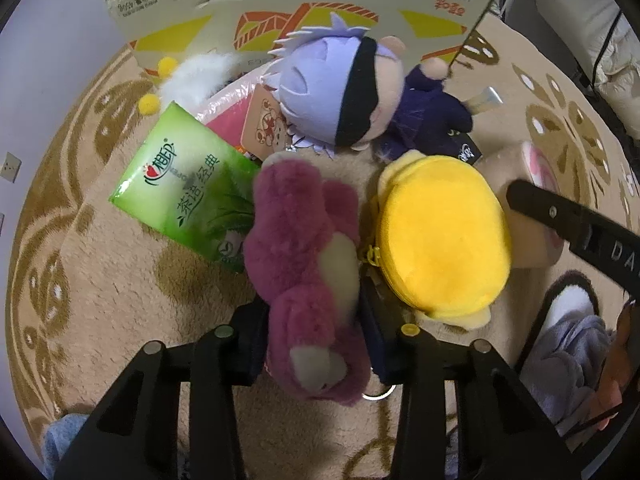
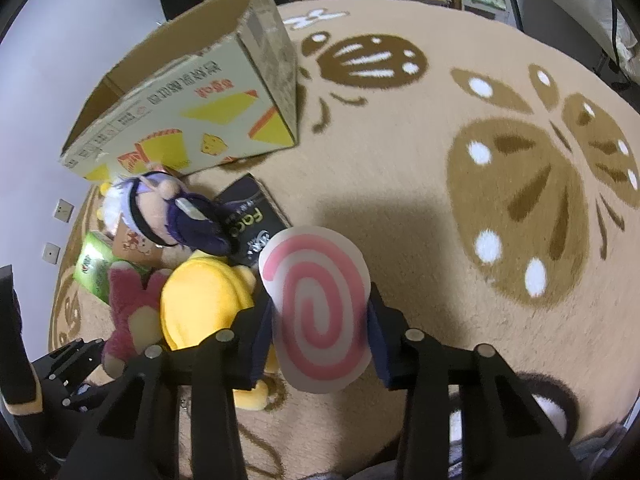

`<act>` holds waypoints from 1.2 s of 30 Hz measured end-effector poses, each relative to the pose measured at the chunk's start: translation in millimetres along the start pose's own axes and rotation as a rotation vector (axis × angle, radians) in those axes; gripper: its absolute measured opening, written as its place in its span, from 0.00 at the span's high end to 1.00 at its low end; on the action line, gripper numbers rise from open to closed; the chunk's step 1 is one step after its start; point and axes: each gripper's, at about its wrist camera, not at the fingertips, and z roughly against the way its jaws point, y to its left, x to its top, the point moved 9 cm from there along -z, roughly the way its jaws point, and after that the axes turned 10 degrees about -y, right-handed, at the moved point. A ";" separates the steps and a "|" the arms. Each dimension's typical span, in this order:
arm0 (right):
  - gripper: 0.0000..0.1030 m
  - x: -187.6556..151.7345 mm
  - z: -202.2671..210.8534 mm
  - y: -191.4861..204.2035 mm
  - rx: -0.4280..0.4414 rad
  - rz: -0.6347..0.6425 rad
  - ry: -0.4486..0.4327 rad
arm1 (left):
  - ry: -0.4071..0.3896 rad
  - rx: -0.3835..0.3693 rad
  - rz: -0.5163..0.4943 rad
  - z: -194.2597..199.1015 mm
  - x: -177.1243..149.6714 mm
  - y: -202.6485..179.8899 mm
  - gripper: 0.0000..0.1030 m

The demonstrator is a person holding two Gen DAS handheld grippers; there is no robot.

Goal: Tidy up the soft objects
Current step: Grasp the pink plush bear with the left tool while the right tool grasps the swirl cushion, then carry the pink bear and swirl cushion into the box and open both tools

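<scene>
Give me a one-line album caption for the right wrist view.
Right tool clamps a pink-swirl plush on the butterfly rug.

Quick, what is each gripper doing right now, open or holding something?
Left gripper: closed on the pink plush bear.
Right gripper: closed on the pink swirl plush.

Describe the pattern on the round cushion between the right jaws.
A pink spiral on white, clearest in the right wrist view: round cushion.

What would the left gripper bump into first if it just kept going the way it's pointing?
Nothing new: the left gripper already has the purple plush bear between its fingers. Pushing on would press the bear into the beige carpet underneath, though depth is hard to judge.
</scene>
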 end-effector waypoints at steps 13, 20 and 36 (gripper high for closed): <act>0.63 17.9 40.9 19.3 0.008 0.075 -0.163 | -0.206 0.130 -0.036 63.4 23.3 -6.9 0.64; 0.66 27.4 71.7 37.2 0.046 0.125 -0.275 | -0.389 0.193 -0.023 112.5 45.1 8.8 0.64; 0.67 71.2 97.8 89.5 0.122 0.260 -0.429 | -0.626 0.231 -0.039 157.8 118.1 44.7 0.64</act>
